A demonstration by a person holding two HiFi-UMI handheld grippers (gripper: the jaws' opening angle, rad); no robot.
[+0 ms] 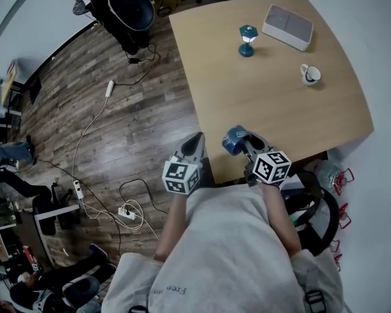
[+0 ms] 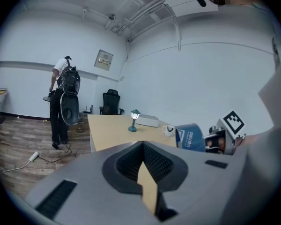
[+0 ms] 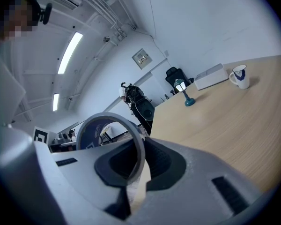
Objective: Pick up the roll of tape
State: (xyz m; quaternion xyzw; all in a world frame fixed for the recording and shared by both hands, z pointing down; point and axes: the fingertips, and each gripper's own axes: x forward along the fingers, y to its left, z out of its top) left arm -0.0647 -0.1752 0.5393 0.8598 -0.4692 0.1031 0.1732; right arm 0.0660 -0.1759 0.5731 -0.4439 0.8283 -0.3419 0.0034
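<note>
Blue-cored roll of pale tape (image 1: 234, 139) stood on edge in the right tongs (image 1: 243, 143), which were clamped across one wall of the ring, one jaw inside the core and one outside. The roll hung over the near edge of the light wooden surface (image 1: 280, 96) and appeared clear of it. The left tongs (image 1: 194, 146) were closed on nothing, beside the roll and apart from it. To complete the lift well, grip pressure should be constant, the ring upright and the rise straight, since a thin wall can pivot or slip between the pads.
</note>
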